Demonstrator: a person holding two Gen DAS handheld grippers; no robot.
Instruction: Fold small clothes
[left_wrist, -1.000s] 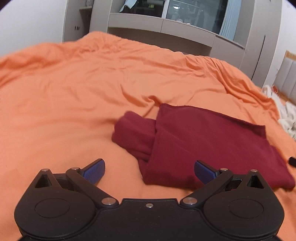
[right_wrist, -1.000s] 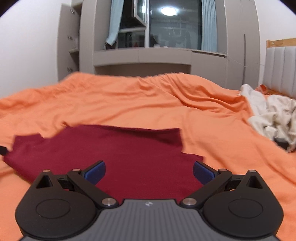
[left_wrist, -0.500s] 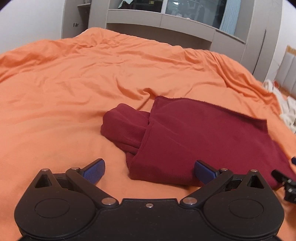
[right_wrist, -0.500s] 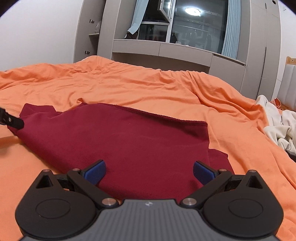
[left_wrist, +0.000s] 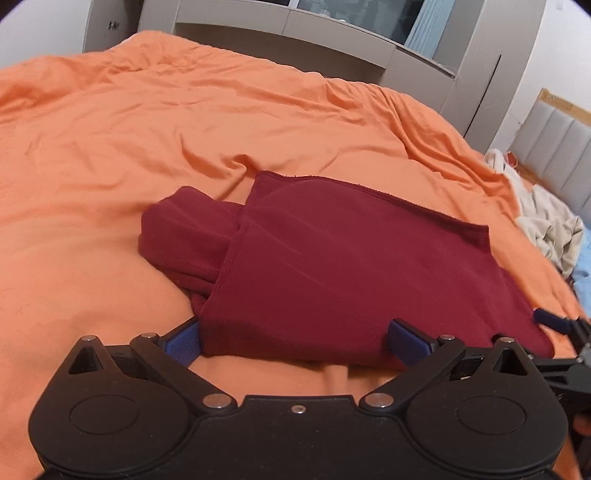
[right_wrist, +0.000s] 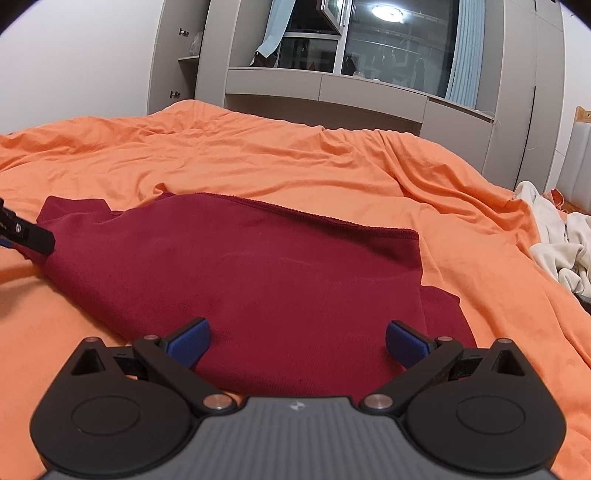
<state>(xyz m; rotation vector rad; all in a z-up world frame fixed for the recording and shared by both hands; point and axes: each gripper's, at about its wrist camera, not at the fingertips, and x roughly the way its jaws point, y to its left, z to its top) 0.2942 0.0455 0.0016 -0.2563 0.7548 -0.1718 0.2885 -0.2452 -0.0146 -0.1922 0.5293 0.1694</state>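
From the left wrist, the left tongs (left_wrist: 295, 341) are seen spread wide, brought right down to the near edge of the dark red garment (left_wrist: 332, 273) on the orange bed (left_wrist: 110, 147). From the right wrist, the right tongs (right_wrist: 297, 341), equally agape, have been lowered over it: a two-handed pinch is judged imminent.

A dark red garment (left_wrist: 332, 266) of soft knit cloth lies partly folded on the orange bedspread (left_wrist: 147, 129), its main panel flat and roughly rectangular with a straight hemmed edge along its far side. At the left end a sleeve (left_wrist: 181, 236) sticks out from under the folded panel, bunched and rumpled on the bedspread. From the right wrist view a lower layer (right_wrist: 443, 314) peeks out beyond the panel's right edge.
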